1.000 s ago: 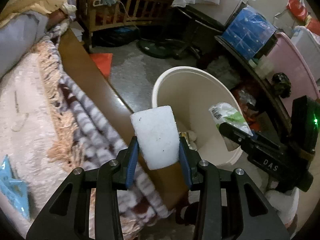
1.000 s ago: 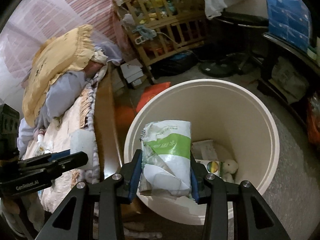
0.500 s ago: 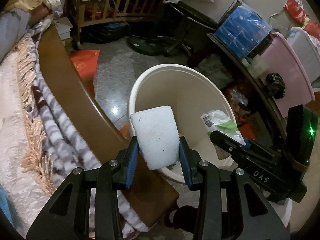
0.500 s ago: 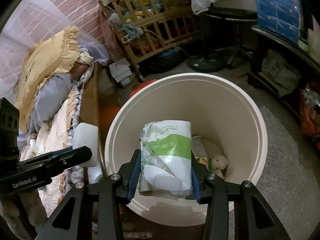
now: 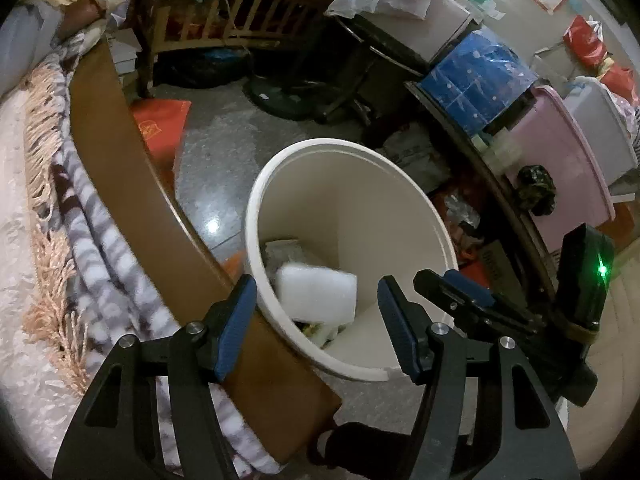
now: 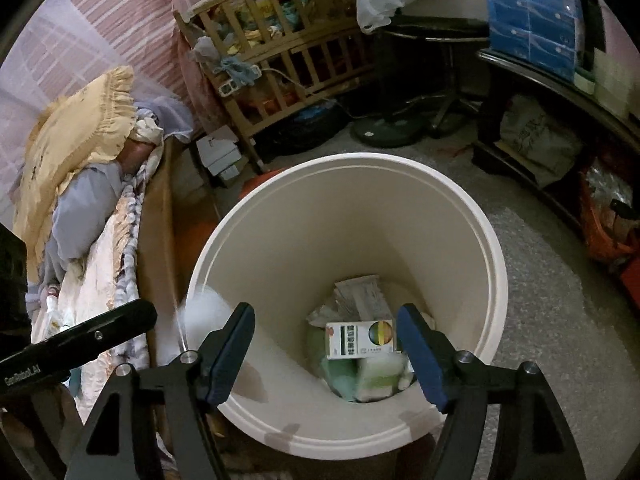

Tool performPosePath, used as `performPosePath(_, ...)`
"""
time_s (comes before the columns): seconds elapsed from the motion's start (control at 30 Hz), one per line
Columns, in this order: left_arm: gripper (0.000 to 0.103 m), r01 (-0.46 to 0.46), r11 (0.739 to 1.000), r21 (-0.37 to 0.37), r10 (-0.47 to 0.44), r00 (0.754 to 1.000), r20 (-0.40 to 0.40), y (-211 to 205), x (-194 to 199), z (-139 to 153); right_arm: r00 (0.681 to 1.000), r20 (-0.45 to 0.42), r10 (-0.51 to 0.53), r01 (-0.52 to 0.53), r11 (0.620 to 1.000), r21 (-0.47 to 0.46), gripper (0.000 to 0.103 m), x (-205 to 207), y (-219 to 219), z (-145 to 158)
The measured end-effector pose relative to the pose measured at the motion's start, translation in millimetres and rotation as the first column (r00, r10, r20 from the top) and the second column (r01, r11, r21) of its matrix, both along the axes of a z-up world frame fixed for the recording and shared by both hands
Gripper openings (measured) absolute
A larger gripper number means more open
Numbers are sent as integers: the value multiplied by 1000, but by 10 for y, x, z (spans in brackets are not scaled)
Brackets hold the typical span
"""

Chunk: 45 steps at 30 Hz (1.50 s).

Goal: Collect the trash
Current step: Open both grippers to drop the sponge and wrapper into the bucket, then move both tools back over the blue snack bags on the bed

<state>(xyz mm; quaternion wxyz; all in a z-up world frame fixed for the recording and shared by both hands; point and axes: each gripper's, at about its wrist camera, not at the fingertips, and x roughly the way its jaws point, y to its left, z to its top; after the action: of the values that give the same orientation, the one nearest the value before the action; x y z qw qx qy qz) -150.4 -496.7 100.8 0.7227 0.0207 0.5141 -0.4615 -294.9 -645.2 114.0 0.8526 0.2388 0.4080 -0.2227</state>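
A cream plastic bin [image 5: 400, 184] [image 6: 360, 216] stands on the floor beside the bed. My left gripper [image 5: 316, 320] is open above its near rim. A white foam block [image 5: 318, 296], blurred, is in the air inside the bin, free of the jaws; it also shows as a white blur at the bin's left rim in the right wrist view [image 6: 204, 312]. My right gripper [image 6: 324, 352] is open and empty over the bin. On the bin's bottom lie a green-and-white packet [image 6: 360, 380], a small box [image 6: 360, 340] and crumpled paper [image 6: 360, 300].
The bed's wooden edge [image 5: 132, 184] and striped blanket [image 5: 100, 264] lie to the left. A wooden crib [image 6: 280, 40], a fan base [image 6: 392, 128], a dark shelf with blue packs [image 5: 476, 72] and a pink tub [image 5: 560, 168] surround the bin.
Both grippers have opened. The foam block has left the left jaws and drops into the bin. The green-and-white packet has left the right jaws and lies on the bin's bottom.
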Motion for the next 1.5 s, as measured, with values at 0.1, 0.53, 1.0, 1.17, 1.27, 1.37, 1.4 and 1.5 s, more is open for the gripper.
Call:
performPosePath(0.1,62,-5,1000,12,5,1000,3,48,-7,0,1000,-6,17,-17,1000,8,71,33,25,-15)
performPosePath(0.53,62,-100,993,66,92,990,109,514,-47,173,994,-6,106,-106,993,-44,71,194,293,8)
performPosePath(1.0,62,-239,960,145,212,961,180,1810,63,424,912,78,403,-408,911,58,76,668,1215,101)
performPosePath(1.17,62,-303,936,178,270,944,187,2397,148,437,853,75,516,-521,851,70,76,936,1763,89)
performPosePath(1.27,62,-343,920,188,311,933,180,2776,216,417,818,72,571,-575,815,71,76,1091,2067,91)
performPosePath(1.37,62,-378,904,201,349,922,166,3151,260,375,772,62,633,-636,770,61,80,1243,2371,114)
performPosePath(1.4,62,-391,897,205,362,918,162,3262,276,362,756,58,652,-655,754,56,81,1286,2466,120)
performPosePath(1.5,62,-436,872,222,411,899,153,3622,312,326,705,34,709,-710,703,39,83,1416,2770,113)
